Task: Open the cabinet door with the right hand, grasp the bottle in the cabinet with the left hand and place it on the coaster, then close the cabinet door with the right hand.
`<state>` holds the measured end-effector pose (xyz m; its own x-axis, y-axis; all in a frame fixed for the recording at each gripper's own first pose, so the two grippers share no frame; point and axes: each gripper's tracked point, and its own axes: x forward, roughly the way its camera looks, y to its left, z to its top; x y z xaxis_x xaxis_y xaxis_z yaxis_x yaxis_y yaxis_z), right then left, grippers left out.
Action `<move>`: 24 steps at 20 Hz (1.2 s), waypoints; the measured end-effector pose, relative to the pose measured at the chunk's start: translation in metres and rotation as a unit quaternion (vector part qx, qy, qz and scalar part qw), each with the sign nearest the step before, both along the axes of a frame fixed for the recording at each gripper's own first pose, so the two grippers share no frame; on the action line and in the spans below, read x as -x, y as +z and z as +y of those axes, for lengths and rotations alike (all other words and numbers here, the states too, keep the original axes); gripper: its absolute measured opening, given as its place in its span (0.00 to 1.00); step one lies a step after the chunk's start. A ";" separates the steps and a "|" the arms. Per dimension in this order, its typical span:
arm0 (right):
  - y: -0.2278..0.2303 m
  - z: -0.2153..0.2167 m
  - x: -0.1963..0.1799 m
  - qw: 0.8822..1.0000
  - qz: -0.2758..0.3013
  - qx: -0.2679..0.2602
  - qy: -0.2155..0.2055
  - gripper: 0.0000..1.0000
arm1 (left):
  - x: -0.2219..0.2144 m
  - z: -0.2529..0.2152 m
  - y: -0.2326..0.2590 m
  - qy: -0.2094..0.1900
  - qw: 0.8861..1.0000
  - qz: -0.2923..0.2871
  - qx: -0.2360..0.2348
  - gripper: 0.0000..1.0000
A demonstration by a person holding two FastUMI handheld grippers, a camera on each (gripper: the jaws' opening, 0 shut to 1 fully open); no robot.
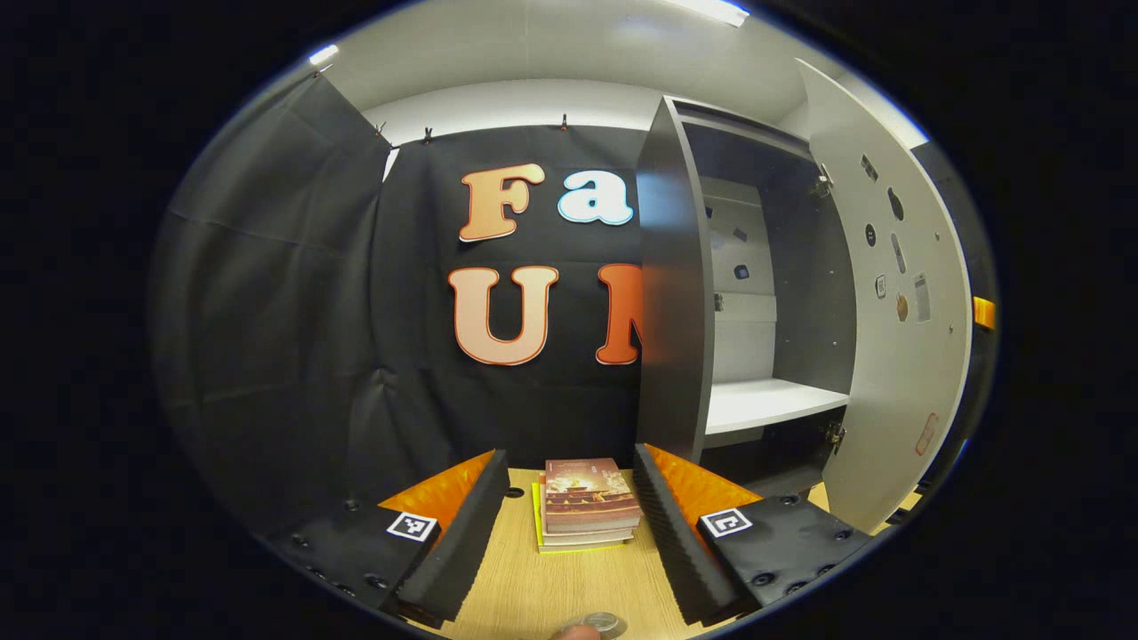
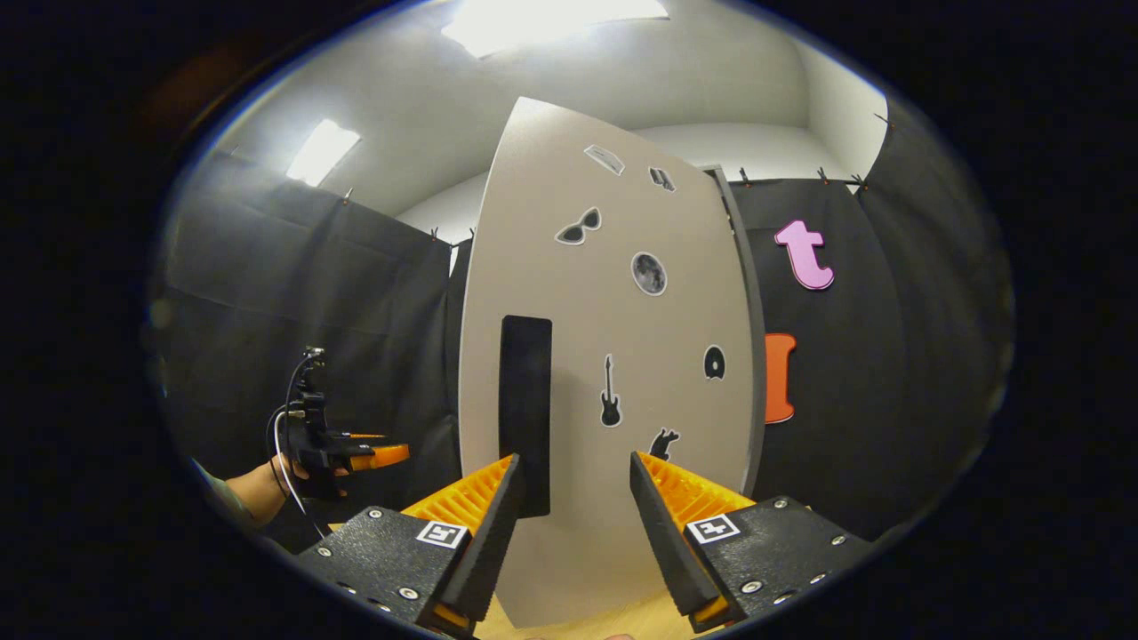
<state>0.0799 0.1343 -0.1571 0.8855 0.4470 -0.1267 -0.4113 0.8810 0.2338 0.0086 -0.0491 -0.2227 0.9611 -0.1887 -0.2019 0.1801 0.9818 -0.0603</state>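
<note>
The bottle (image 1: 597,625) shows as a small round cap at the very bottom of the left gripper view, on the near edge of the table (image 1: 533,587), below and between the left gripper's (image 1: 569,498) fingers; whether a coaster lies under it cannot be told. The table is pale wood. Farther back on it, toward the cloth wall, lies a stack of books (image 1: 587,507), flat, a reddish cover on top. At the table's right stands the cabinet (image 1: 676,293), dark outside, with a white shelf (image 1: 769,404) inside that is bare. Its door (image 1: 898,338) hangs swung wide to the right, pale, with small stickers on it.

In the right gripper view the door (image 2: 613,356) stands just ahead, seen on its outer face, with stickers and a dark upright handle (image 2: 525,413) near its left edge. The booth's walls are black cloth under a white ceiling with lit panels.

The left gripper points level over the table toward the books, its jaws wide apart and holding nothing. The right gripper (image 2: 573,502) faces the door, jaws apart, its left finger just in front of the handle's lower end; contact cannot be told. Far off at the left of that view, a hand (image 2: 267,489) holds the left gripper (image 2: 356,453) level.
</note>
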 end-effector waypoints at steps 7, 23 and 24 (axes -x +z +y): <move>-0.009 0.019 -0.013 1.000 0.011 0.011 0.022 0.76 | -0.004 0.026 -0.007 0.015 1.000 0.000 -0.002 0.92; -0.033 0.044 -0.046 0.999 0.041 0.029 0.005 0.78 | -0.008 0.046 0.007 0.025 0.999 -0.030 -0.013 0.92; -0.034 0.046 -0.048 0.999 0.044 0.030 0.003 0.78 | -0.007 0.045 0.007 0.024 0.999 -0.029 -0.011 0.92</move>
